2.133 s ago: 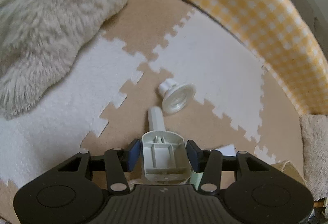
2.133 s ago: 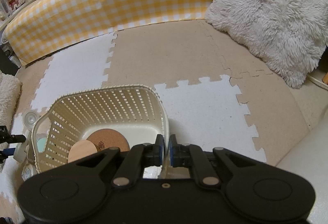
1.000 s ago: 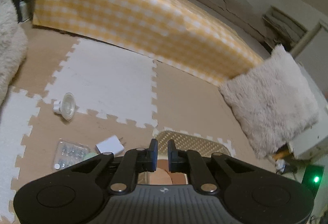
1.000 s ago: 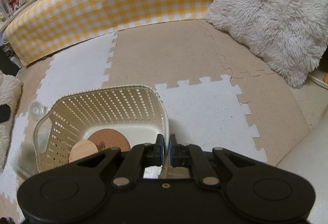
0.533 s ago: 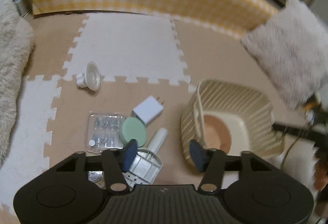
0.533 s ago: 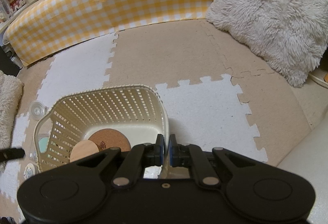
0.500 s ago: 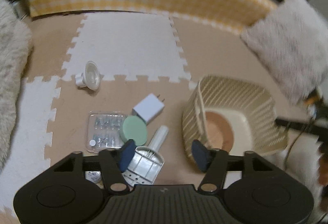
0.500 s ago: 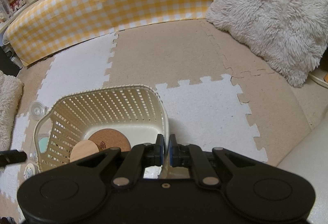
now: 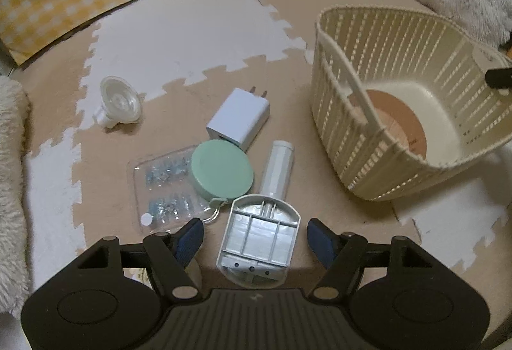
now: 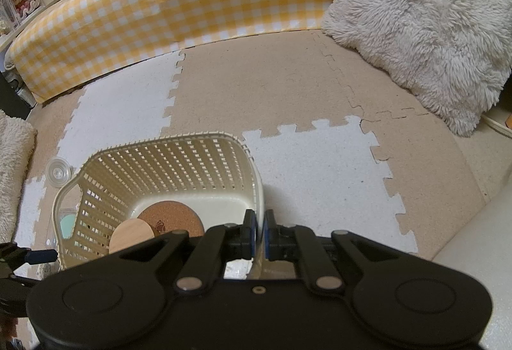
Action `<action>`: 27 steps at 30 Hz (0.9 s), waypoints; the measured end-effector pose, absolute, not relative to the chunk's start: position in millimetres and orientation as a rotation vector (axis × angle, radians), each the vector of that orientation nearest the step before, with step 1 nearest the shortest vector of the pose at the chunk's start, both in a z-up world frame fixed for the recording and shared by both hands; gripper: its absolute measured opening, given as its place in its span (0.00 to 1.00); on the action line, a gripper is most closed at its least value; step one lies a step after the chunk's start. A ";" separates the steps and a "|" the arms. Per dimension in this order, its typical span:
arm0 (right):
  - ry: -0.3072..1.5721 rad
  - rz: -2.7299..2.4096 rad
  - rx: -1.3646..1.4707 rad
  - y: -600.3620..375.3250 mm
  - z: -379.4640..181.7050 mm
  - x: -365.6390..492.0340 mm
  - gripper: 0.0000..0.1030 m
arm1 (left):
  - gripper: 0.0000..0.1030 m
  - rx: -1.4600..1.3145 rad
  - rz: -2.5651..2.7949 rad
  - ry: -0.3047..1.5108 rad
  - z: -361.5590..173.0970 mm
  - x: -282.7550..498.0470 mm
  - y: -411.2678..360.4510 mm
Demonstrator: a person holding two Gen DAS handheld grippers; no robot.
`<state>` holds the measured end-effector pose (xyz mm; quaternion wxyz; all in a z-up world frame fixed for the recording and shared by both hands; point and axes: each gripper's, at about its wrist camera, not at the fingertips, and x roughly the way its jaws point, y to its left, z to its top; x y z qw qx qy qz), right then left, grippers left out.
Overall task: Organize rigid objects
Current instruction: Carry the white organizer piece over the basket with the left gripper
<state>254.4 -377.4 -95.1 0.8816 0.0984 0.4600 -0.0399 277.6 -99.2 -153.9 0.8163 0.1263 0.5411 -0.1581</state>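
Left wrist view
Left gripper (image 9: 256,233): jaws spread wide at the bottom of the frame, holding nothing.
Grey plastic tool (image 9: 262,231): lies on the floor mat (image 9: 172,39) between the two blue fingertips, touching neither; its white handle points toward the frame centre.
Green round case (image 9: 222,172): just left of the handle, overlapping a clear blister pack (image 9: 163,190).
White charger (image 9: 238,118): above the green case, prongs toward the top.
Clear bulb-like piece (image 9: 120,101): left of centre, apart from the cluster.
Basket (image 9: 352,138): right half of the frame, tilted, a brown disc showing on its bottom.

Right wrist view
Right gripper (image 10: 258,236): jaws narrow, pinched on the basket (image 10: 160,164) rim at lower centre.
Cork coaster (image 10: 171,218): inside the basket, partly overlapped by a pale wooden disc (image 10: 131,236).
Fluffy cushion (image 10: 425,20): upper right.
Yellow checked bolster (image 10: 179,7): across the top.
Left gripper's fingertip (image 10: 40,255): lower left edge, just beside the basket wall.
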 end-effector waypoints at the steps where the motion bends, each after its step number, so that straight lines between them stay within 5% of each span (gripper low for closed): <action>1: 0.958 -0.083 0.205 -377.4 -95.1 254.4 0.05 | 0.69 0.270 -0.339 1.153 -155.7 278.0 -100.0; 5: 0.958 -0.083 0.205 -377.4 -95.1 254.5 0.05 | 0.63 0.272 -0.330 1.148 -160.2 280.2 -101.0; 7: 0.958 -0.083 0.205 -377.4 -95.1 254.5 0.05 | 0.51 0.278 -0.338 1.149 -160.0 280.5 -101.9; 27: 0.959 -0.083 0.205 -377.7 -95.1 254.5 0.05 | 0.47 0.021 -0.265 0.975 -84.9 267.3 -82.2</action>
